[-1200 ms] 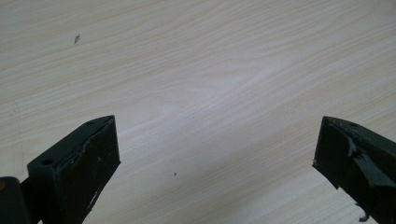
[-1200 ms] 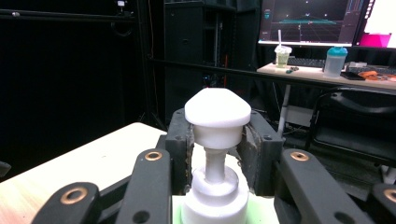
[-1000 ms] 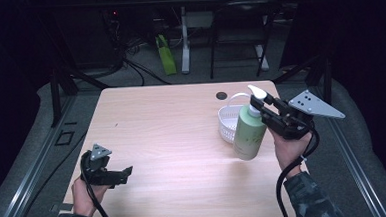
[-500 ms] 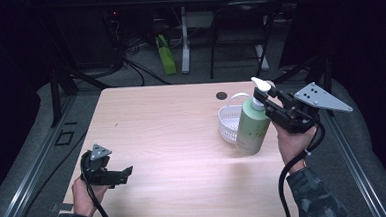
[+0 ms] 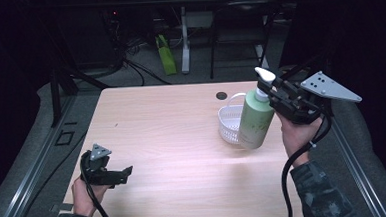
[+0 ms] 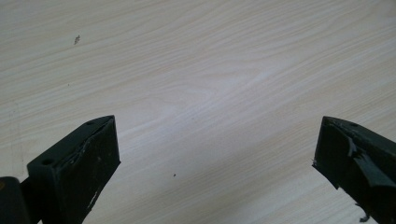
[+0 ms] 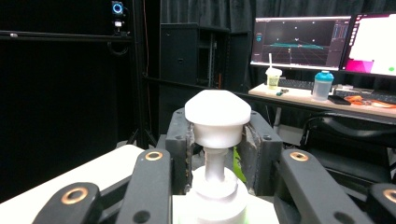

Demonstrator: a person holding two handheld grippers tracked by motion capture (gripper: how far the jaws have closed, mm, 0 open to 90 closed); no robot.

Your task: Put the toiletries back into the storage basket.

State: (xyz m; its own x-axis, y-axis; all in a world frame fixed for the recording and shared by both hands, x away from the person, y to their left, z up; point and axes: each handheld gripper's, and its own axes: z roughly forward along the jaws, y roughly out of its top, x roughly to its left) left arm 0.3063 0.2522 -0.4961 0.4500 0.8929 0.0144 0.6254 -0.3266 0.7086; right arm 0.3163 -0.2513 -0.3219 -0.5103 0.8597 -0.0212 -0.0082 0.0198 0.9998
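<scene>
High view: wooden table (image 5: 172, 139) with a green pump bottle (image 5: 254, 119) at its right side, held by the right gripper (image 5: 275, 95), whose jaws are clenched on the neck below the white pump head (image 5: 265, 75). The bottle's long axis runs near upright, leaning slightly with the head toward the gripper; its base appears just off the tabletop, though contact cannot be ruled out. A white basket (image 5: 230, 122) stands directly behind and left of the bottle, touching or nearly so in this view. The left gripper (image 5: 118, 175) is held low at the near left corner, well apart from both items, jaws pointing across the table. Left gripper view: two black jaws stand wide, released, nothing between them, bare wood grain below. Right gripper view: the pump head (image 7: 217, 112) sits centred between the jaws, which pinch the collar beneath it; the stem runs straight down toward the camera. Monitors (image 7: 301, 41) and a desk lie far behind. Judgement: the basket lies just left of the carried bottle, so the right hand is by far the nearer, and a short leftward carry with the axis kept upright would place it inside.
</scene>
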